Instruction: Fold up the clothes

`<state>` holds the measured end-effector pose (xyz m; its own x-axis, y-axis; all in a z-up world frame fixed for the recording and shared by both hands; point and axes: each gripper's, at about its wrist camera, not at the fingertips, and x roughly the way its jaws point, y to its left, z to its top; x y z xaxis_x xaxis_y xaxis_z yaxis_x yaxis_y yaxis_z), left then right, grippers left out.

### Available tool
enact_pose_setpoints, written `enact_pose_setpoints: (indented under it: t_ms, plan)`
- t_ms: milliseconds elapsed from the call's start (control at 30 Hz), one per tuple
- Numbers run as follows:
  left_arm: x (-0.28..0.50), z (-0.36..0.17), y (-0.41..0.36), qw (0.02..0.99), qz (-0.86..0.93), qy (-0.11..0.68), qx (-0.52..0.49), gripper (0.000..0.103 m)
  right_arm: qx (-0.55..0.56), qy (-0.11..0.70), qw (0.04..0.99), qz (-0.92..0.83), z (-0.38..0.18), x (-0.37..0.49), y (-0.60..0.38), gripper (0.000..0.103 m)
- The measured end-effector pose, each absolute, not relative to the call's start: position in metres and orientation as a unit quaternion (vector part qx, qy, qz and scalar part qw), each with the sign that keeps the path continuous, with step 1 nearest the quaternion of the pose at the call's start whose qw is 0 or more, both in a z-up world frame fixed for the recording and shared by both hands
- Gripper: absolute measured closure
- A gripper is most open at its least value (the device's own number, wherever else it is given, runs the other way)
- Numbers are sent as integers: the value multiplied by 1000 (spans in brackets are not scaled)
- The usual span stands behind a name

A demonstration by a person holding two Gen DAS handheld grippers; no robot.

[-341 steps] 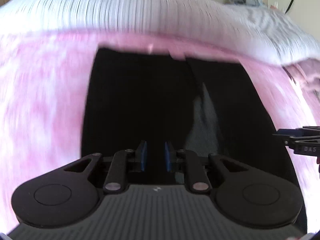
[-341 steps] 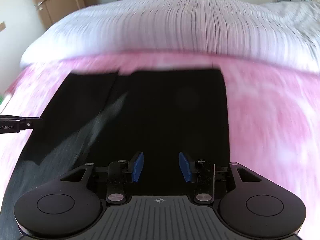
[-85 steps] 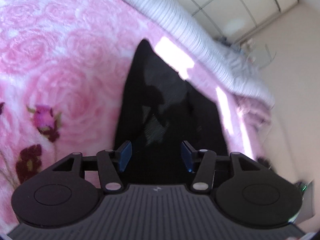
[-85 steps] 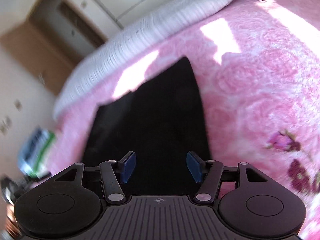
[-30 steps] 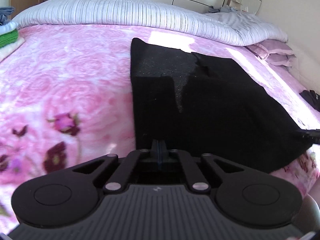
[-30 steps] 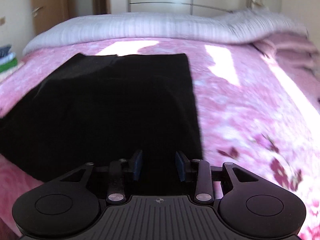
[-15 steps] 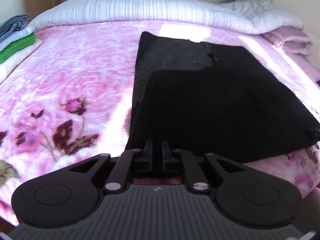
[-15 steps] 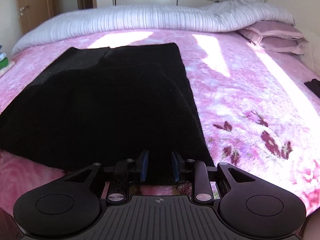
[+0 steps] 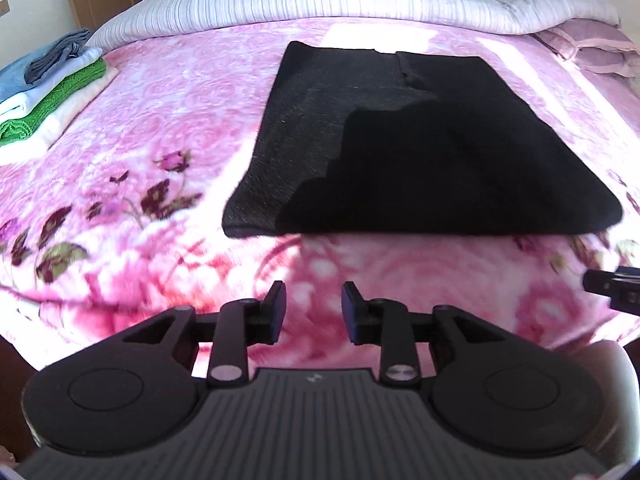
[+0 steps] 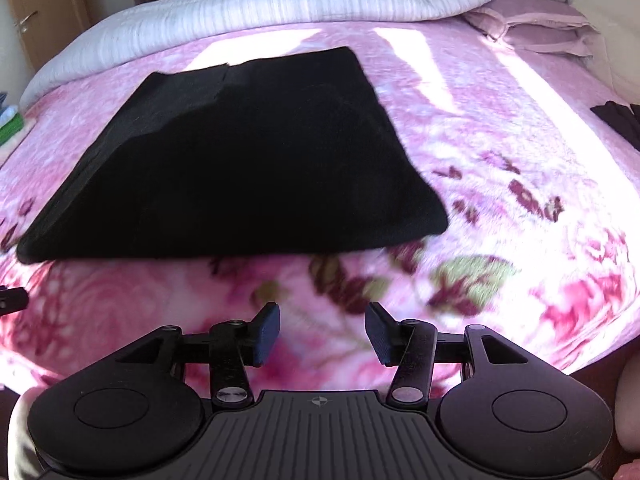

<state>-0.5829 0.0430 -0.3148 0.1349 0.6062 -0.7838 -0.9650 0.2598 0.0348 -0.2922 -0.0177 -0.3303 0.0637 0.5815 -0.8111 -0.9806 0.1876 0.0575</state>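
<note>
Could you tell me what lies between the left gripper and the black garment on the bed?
Only bare pink floral blanket separates the open left gripper from the black garment, as the left wrist view shows.

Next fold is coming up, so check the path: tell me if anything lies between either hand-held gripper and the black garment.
Nothing visible does. Only bare pink floral blanket lies between the open left hand-held gripper and the black garment's near edge, and likewise ahead of the open right hand-held gripper. The folded clothes stack sits far off to the left.
</note>
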Motion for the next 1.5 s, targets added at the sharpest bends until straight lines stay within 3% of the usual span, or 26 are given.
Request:
enact_pose_setpoints:
  t_ms: [667,1500]
  plan:
    - [-583,-272,-27,747,558,300,-203,73,-261,302,680,615,-292,-334,-65,51]
    - [-586,-276,-45,755,552,296,-196,73,-260,261,681,633,-282,-352,-80,51]
